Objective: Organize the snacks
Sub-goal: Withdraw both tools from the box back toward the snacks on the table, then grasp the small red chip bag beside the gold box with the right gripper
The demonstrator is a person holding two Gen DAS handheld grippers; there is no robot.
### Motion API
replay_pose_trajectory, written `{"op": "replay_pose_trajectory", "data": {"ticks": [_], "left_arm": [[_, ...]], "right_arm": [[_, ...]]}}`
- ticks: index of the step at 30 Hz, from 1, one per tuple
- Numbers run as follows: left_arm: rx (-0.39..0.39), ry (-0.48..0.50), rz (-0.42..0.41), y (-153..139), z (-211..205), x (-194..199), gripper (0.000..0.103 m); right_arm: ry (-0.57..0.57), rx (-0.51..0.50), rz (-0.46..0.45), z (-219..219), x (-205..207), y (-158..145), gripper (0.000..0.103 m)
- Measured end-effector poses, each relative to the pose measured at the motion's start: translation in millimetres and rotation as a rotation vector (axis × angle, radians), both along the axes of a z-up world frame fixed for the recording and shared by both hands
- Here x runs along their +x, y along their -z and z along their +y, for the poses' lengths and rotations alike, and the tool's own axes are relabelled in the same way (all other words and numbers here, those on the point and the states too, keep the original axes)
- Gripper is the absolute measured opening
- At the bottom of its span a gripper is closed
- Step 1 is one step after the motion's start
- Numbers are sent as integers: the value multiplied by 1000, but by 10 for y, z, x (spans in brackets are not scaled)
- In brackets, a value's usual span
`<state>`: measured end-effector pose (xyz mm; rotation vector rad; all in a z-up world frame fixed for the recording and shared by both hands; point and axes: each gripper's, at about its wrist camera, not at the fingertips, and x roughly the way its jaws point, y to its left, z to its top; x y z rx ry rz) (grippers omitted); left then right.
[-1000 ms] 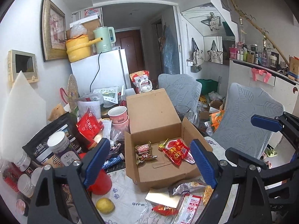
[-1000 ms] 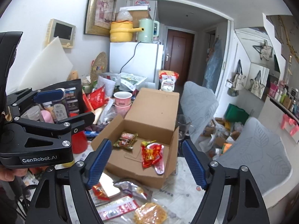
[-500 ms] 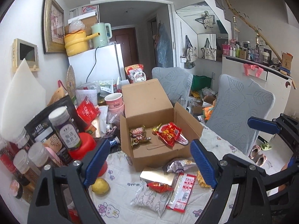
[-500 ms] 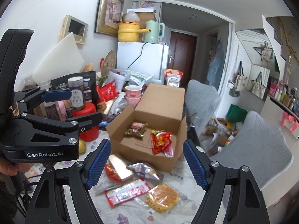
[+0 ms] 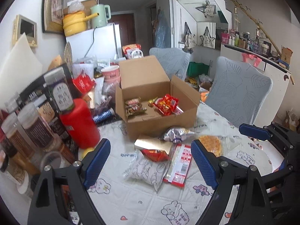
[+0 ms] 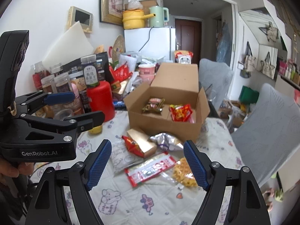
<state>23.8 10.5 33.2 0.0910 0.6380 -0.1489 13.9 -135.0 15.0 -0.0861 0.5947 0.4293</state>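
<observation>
An open cardboard box (image 5: 165, 123) (image 6: 165, 125) stands on the quilted table, holding a brown snack pack (image 5: 133, 106) and a red snack bag (image 5: 166, 105). Loose snacks lie in front of it: a gold packet (image 5: 152, 144), a silver bag (image 5: 176, 134), a white bag (image 5: 148, 171), a red-white strip pack (image 5: 179, 166) and a clear bag of orange crackers (image 5: 211, 144). My left gripper (image 5: 151, 162) is open and empty above the loose snacks. My right gripper (image 6: 148, 164) is open and empty, also over them. The left gripper also shows in the right wrist view (image 6: 75, 106).
A red canister (image 5: 79, 122), jars (image 5: 35, 129) and dark packages crowd the table's left. A yellow fruit (image 6: 95, 130) lies by the canister. Pink cups (image 5: 111, 73) stand behind the box. Two grey chairs (image 5: 238, 95) stand at the right edge.
Both grippers have pulled back and up from the box, so the loose snacks in front of it have come into full view. Both stay open and empty.
</observation>
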Motion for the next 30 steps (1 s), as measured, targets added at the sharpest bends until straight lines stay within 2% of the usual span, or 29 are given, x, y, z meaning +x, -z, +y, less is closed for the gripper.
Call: {"op": "replay_pose_trajectory", "data": {"ticks": [10,15,20,28,30], "left_arm": [[-18,-28,103,466,103,81,88],[-23,-61,156,675,234,204,88],[-19,-92,184,814,361,324,88],[-13,-132,222,986,564,531,88],[-12,-145,225,1013,617,577,88]], "right_arm": [[2,16,61,0,100,422,80],[-26,29,114,69,270,619,80],[-65,22,130,204,454,776,79],[-138,-23,170,466,833,1015,72],[-160,-38,175,534,914,1059,67]]}}
